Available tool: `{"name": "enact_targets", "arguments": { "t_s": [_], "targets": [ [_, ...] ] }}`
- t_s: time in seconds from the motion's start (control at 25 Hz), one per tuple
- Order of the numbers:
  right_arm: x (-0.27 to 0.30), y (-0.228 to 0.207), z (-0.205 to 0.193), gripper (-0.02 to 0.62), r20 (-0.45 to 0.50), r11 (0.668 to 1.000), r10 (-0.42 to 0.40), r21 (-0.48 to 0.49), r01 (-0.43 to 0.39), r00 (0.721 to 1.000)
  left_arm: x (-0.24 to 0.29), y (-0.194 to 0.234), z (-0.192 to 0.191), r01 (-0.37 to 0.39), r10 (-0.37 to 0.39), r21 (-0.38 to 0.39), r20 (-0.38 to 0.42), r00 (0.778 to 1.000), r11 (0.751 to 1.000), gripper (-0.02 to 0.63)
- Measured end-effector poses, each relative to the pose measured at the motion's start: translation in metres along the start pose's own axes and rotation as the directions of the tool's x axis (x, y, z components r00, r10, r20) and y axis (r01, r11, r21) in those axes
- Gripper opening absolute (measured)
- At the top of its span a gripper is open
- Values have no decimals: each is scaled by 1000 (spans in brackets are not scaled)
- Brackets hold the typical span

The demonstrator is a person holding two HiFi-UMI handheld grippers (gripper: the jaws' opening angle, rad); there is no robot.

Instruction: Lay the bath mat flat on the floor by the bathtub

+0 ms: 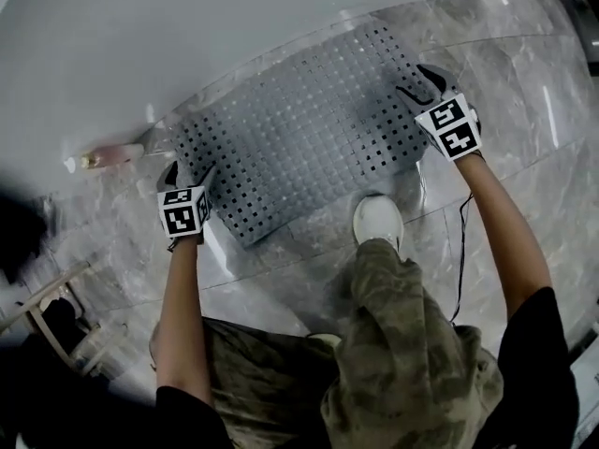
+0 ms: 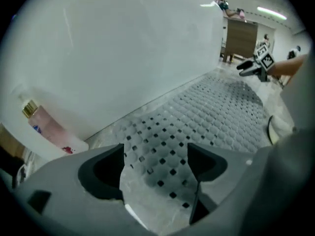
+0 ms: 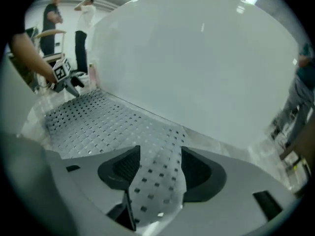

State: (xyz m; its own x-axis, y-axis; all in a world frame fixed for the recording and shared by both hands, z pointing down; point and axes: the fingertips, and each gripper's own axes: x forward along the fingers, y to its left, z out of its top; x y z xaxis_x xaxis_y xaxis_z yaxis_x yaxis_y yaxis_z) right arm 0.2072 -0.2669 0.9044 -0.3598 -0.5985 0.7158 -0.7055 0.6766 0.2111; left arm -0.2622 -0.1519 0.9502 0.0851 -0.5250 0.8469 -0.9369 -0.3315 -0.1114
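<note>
A grey perforated bath mat [image 1: 309,120] lies spread on the marble floor along the white bathtub [image 1: 187,36]. My left gripper [image 1: 182,171] is at the mat's near-left corner. In the left gripper view its jaws [image 2: 155,163] stand wide apart, with that corner of the mat [image 2: 206,112] lying between and below them, untouched. My right gripper [image 1: 421,82] is at the mat's far-right corner. In the right gripper view its jaws [image 3: 158,168] are apart, and a strip of the mat [image 3: 98,122] runs between them without being pinched.
A pink bottle [image 1: 108,155] lies on the floor by the tub, just left of the mat. The person's white shoe [image 1: 378,221] stands at the mat's near edge. A wooden stool frame [image 1: 47,307] is at the lower left. People [image 3: 51,18] stand in the background.
</note>
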Motion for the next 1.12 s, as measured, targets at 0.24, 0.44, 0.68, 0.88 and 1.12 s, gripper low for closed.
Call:
{"name": "enact_targets", "arguments": {
  "t_s": [0.24, 0.44, 0.68, 0.88, 1.12],
  "targets": [
    [-52, -17, -109, 242, 46, 842, 18, 539, -40, 999, -3, -13, -52, 83, -89, -102, -59, 994, 991, 396],
    [-37, -19, -120, 280, 183, 710, 83, 679, -187, 980, -1, -26, -61, 166, -186, -256, -57, 981, 952, 396],
    [-11, -11, -108, 282, 202, 744, 227, 595, -304, 953, -4, -48, -54, 217, -239, -210, -89, 967, 953, 396],
    [-32, -27, -105, 123, 148, 762, 273, 569, -308, 950, -2, -66, -53, 221, -220, -9, -135, 966, 975, 396],
    [-68, -75, -94, 121, 31, 851, 24, 523, -37, 999, -4, -55, -40, 158, -164, -82, -81, 983, 984, 396]
  ]
}}
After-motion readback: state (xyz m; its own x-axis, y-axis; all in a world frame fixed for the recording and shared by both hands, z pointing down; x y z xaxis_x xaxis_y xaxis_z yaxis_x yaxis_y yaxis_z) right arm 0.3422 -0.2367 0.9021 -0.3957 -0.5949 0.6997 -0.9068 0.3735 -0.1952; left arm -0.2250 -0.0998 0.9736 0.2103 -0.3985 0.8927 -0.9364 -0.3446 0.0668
